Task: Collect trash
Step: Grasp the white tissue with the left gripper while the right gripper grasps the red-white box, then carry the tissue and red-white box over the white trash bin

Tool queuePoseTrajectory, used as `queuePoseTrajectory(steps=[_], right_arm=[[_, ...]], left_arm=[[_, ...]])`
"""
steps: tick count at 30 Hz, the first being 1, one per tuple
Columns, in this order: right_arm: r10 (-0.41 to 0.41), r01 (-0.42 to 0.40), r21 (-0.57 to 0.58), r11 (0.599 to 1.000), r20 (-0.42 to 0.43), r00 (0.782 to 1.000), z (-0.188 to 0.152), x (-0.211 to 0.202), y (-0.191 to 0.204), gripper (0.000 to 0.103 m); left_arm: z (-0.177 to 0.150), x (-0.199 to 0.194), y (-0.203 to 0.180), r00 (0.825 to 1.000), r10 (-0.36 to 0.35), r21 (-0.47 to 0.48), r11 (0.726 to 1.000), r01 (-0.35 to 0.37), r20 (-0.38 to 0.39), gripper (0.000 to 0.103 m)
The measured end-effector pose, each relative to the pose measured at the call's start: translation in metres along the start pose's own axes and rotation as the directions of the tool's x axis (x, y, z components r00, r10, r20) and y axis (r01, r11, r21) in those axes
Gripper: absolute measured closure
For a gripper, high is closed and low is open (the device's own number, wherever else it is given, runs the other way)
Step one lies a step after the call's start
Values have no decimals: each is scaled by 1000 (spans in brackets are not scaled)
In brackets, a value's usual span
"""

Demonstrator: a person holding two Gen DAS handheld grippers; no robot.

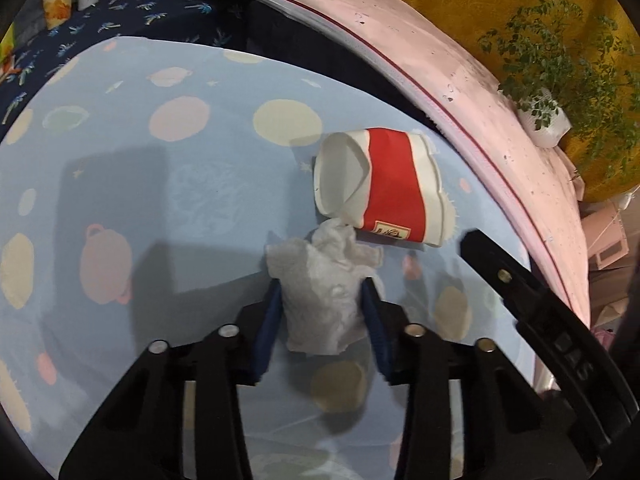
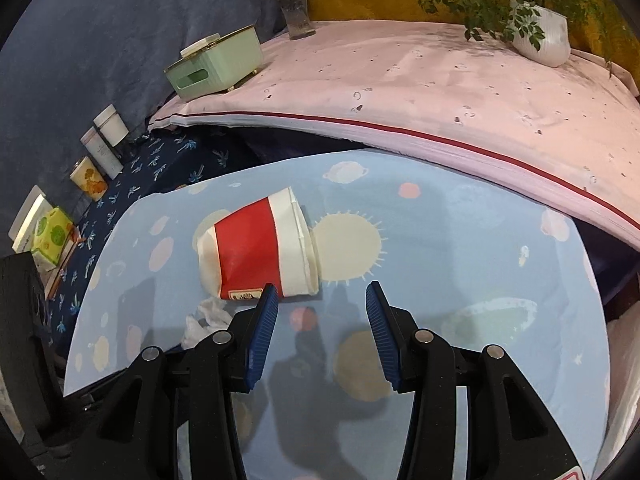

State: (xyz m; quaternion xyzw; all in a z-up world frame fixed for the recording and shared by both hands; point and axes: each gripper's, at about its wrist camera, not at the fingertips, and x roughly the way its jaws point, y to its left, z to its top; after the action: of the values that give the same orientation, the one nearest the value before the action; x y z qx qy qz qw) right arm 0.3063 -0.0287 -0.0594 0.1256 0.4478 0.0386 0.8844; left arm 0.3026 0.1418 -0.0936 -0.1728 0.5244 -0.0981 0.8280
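A: Where does the trash lie?

B: On the pale blue cloth (image 1: 192, 208) printed with planets. A crumpled white tissue (image 1: 324, 296) sits between the blue pads of the left gripper (image 1: 323, 300), and the pads press into it from both sides.

A: And the cup?

B: The crushed red and white paper cup (image 2: 260, 252) lies on its side just beyond the tissue, touching it at the near edge.

A: What about the other one?

B: The right gripper (image 2: 322, 298) hangs above the cloth with its jaws spread and nothing between them. Its left pad is just beside the cup's near edge.

A: Anything farther off?

B: A pink cloth (image 2: 420, 80) bears a green tissue box (image 2: 216, 66) at its far left and a white plant pot (image 2: 544, 38) at its far right.
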Motion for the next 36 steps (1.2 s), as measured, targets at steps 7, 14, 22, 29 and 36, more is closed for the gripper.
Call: queuePoseTrajectory(steps=[7, 14, 22, 29, 36], right_arm=[[54, -55, -30, 998, -36, 998, 14, 30, 5, 58], [127, -129, -23, 991, -84, 988, 13, 45, 9, 62], [162, -171, -71, 983, -109, 981, -4, 36, 21, 100], [146, -153, -83, 985, -83, 986, -23, 9, 19, 100], [133, -134, -40, 990, -33, 991, -35, -36, -1, 99]], left_arm=[[6, -1, 9, 1000, -25, -14, 1000, 25, -5, 76], [7, 0, 13, 1000, -22, -24, 999, 22, -3, 76], [-2, -6, 7, 1000, 4, -13, 1000, -4, 8, 81], [-17, -17, -8, 1000, 8, 1, 1000, -8, 5, 85], [-37, -38, -40, 1000, -2, 56, 998, 1, 22, 87]])
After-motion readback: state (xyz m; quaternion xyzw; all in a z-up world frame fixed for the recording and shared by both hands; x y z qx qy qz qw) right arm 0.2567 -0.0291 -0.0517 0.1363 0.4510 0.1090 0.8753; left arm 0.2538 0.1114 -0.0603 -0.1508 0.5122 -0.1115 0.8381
